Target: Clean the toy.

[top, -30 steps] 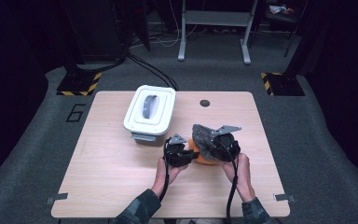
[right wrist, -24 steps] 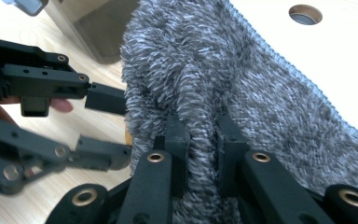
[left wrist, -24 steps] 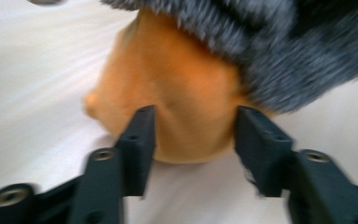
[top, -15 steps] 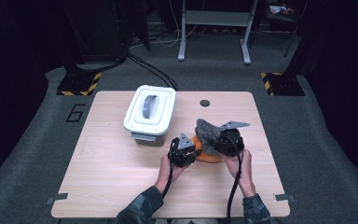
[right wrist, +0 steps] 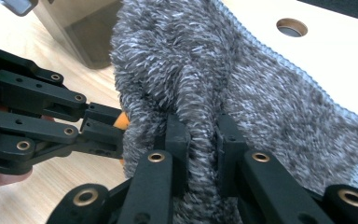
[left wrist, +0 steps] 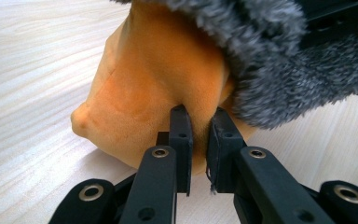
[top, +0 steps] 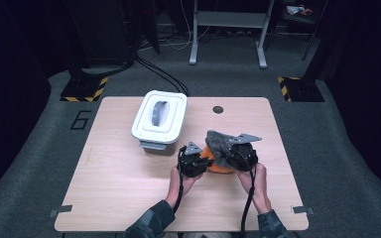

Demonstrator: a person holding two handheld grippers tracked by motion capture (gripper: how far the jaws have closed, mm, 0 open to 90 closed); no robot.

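Observation:
An orange cloth (left wrist: 154,79) lies bunched on the wooden table (top: 119,183), right of the middle. A grey fuzzy cloth (right wrist: 261,93) is draped over it. My left gripper (left wrist: 200,116) pinches a fold of the orange cloth (top: 217,167); its jaws have just been closing on it. My right gripper (right wrist: 200,123) is shut on a ridge of the grey cloth (top: 221,143), whose pile bulges between the pads. In the high view the left gripper (top: 203,161) and the right gripper (top: 229,154) face each other across the cloths. The left gripper (right wrist: 107,123) reaches in from the side.
A white lidded box (top: 159,116) with a grey handle stands just behind and left of the cloths. A round hole (top: 218,109) is set in the tabletop near its far edge. Dark floor and a metal stand lie beyond the table.
Hardly anything: both hands and the two cloths stay in nearly the same place on the table.

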